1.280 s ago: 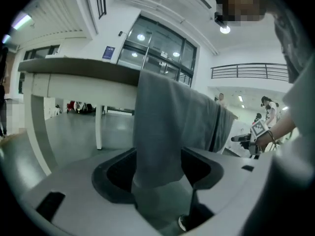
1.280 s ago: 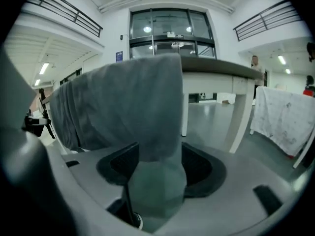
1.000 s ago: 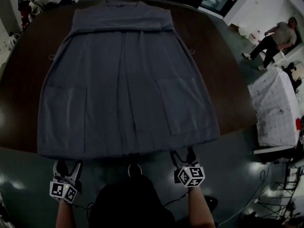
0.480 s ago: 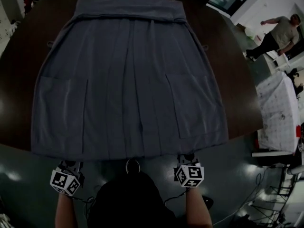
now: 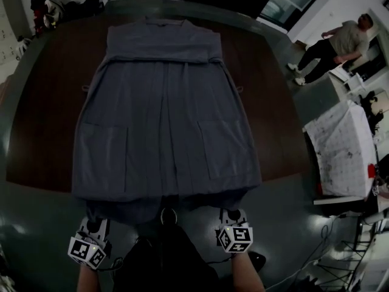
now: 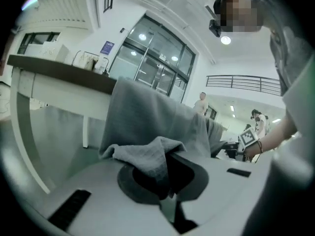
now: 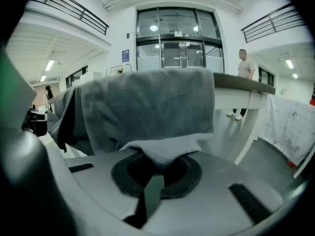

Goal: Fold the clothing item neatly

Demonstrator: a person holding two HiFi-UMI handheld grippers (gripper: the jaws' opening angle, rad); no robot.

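A grey garment (image 5: 164, 114) lies spread flat on the dark brown surface (image 5: 42, 132). Its collar end points toward 12 o'clock and its hem (image 5: 164, 207) toward 6 o'clock in the head view. Two patch pockets (image 5: 102, 151) sit on its lower half, one toward 8 o'clock and one toward 4 o'clock. The hem passes over the near edge of the surface and sags in a shallow fold between the two tools. The left tool (image 5: 93, 224), at about 7 o'clock, has just been closing. In the left gripper view its jaws are pinched together on a bunched corner of the hem, and the cloth rises from there toward the edge of the surface. The right tool (image 5: 230, 214), at about 5 o'clock, is clamped fully down on the opposite corner of the hem. In the right gripper view a fold of cloth sits in the nip of its jaws and the rest hangs like a curtain from the surface edge above. Off the surface, a person (image 5: 331, 41) stands toward 2 o'clock, and a white-covered table (image 5: 340, 157) sits at about 3 o'clock.
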